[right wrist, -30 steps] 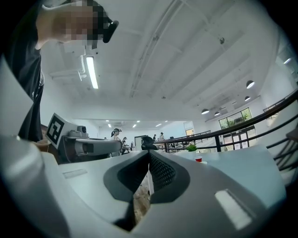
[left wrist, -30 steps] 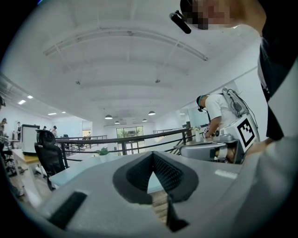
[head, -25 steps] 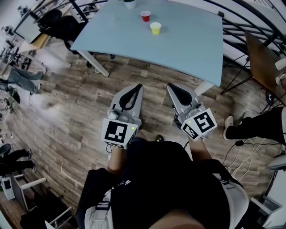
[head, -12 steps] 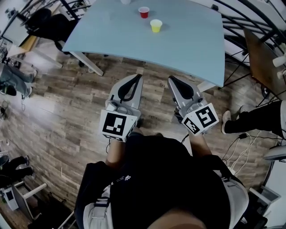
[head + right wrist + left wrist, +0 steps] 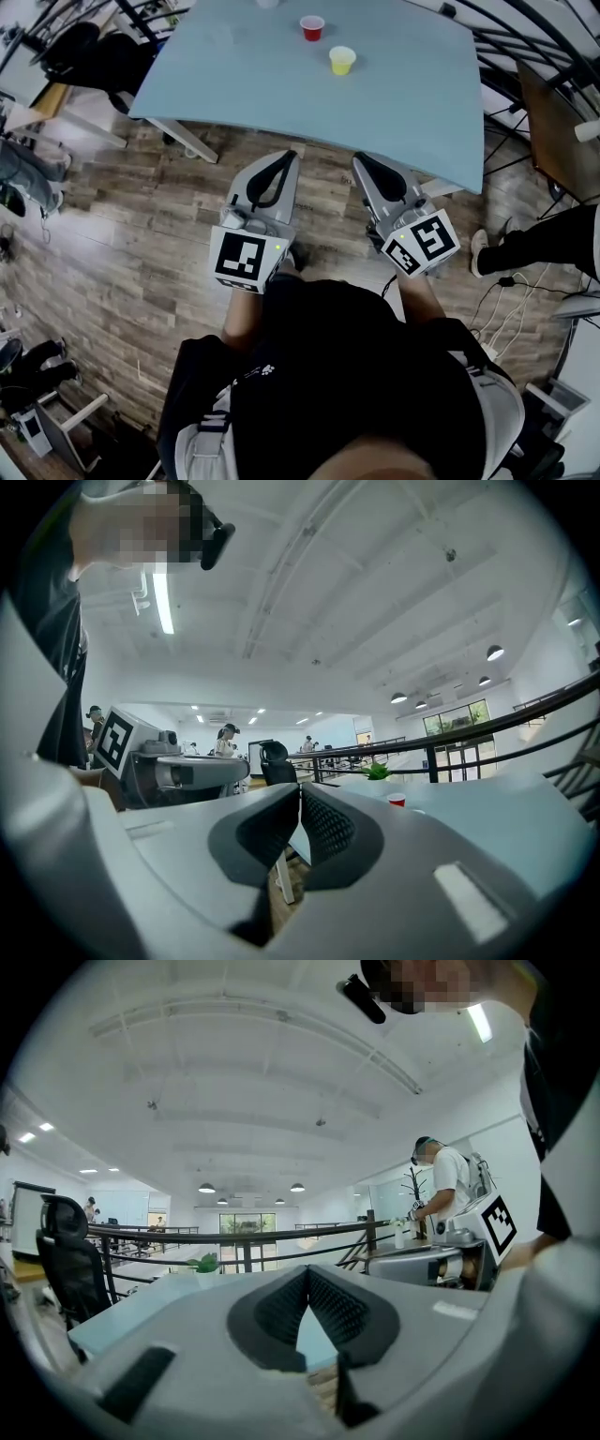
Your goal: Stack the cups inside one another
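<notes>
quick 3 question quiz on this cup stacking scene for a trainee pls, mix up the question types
1. Short answer: in the head view, which stands nearer the person, the red cup or the yellow cup?
2. True or false: the left gripper is touching a cup.
3. Multiple choice: the jaws of the right gripper are
A) wide apart
B) together with nothing between them
C) closed on a cup's rim

Key
1. The yellow cup; both stand upright and apart on the table.
2. False; it is short of both cups, jaws together and empty.
3. B
</notes>
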The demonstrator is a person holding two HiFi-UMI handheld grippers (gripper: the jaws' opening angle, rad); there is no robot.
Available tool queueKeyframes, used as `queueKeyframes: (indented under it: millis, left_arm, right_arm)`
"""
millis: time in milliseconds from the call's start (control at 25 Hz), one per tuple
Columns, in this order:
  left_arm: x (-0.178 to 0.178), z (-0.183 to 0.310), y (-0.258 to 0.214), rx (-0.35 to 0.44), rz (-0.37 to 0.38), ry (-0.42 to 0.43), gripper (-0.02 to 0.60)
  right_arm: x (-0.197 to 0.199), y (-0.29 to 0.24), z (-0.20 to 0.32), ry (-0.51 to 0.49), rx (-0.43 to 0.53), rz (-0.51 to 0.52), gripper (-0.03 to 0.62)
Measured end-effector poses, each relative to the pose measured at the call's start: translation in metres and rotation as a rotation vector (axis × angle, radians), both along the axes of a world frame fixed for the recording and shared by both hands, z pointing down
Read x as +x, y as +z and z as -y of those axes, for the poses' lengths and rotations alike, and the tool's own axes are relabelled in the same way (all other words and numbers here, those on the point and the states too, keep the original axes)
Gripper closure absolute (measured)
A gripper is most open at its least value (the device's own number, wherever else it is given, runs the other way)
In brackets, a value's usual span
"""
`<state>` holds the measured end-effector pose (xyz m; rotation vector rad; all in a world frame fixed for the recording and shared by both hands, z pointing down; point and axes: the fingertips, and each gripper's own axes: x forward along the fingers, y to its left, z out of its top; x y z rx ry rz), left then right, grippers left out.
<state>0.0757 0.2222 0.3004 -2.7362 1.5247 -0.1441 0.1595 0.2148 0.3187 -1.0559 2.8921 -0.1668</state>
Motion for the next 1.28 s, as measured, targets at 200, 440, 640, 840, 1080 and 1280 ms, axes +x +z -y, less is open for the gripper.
queueKeyframes:
  millis: [200, 440, 640, 840, 1080, 1280]
  left_arm:
    - [-0.025, 0.030, -0.005, 0.009, 0.000, 0.045, 0.588]
    - [-0.057, 0.055, -0.004, -0.001, -0.018, 0.067, 0.588]
    - [-0.089, 0.077, -0.003, -0.003, -0.027, 0.067, 0.588]
    - [-0.122, 0.093, 0.000, -0.016, -0.022, 0.077, 0.586]
    - [-0.144, 0.110, 0.000, -0.003, -0.035, 0.099, 0.586]
    - [-0.155, 0.120, 0.006, -0.024, -0.035, 0.116, 0.586]
  right_arm:
    - [-0.027, -0.001, 0.028, 0.036, -0.009, -0.011, 0.591]
    - [-0.052, -0.003, 0.052, 0.075, -0.017, -0.025, 0.589]
    - [-0.078, -0.003, 0.076, 0.103, -0.015, -0.029, 0.588]
    - [-0.109, -0.004, 0.094, 0.108, -0.011, -0.050, 0.582]
    - [-0.128, -0.003, 0.110, 0.141, -0.007, -0.055, 0.579]
    - [-0.131, -0.001, 0.119, 0.192, -0.009, -0.056, 0.579]
